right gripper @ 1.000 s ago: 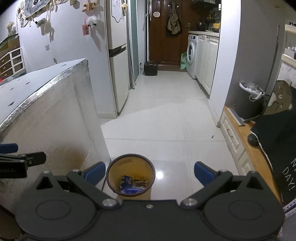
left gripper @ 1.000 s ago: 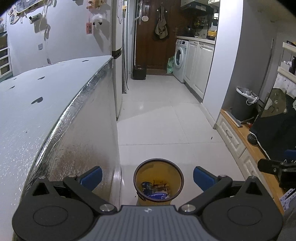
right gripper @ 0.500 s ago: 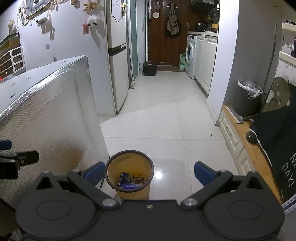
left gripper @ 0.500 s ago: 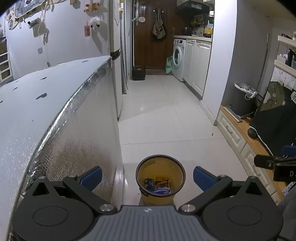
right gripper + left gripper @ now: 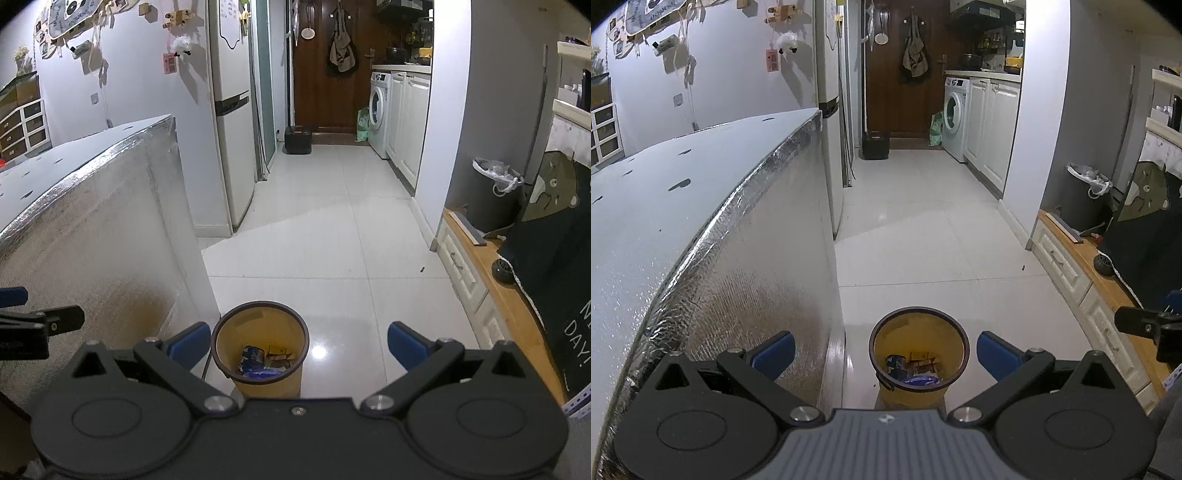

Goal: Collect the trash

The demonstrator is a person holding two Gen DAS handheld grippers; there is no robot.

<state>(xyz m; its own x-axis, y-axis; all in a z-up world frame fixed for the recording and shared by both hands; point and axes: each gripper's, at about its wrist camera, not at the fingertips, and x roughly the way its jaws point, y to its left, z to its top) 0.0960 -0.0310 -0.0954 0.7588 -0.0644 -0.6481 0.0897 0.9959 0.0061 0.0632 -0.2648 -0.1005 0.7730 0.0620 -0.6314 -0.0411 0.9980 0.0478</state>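
left gripper (image 5: 885,350) jaws spread wide, empty | right gripper (image 5: 298,347) jaws spread wide, empty | yellow bin (image 5: 919,354) stood on floor just beside foil-covered table (image 5: 701,229) | trash (image 5: 264,363) lay inside bin

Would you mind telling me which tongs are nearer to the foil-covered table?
Left. The left tongs hang right at the foil-covered table's edge, one blue tip in front of its side. The right tongs sit farther out over the floor, above the yellow wastebasket.
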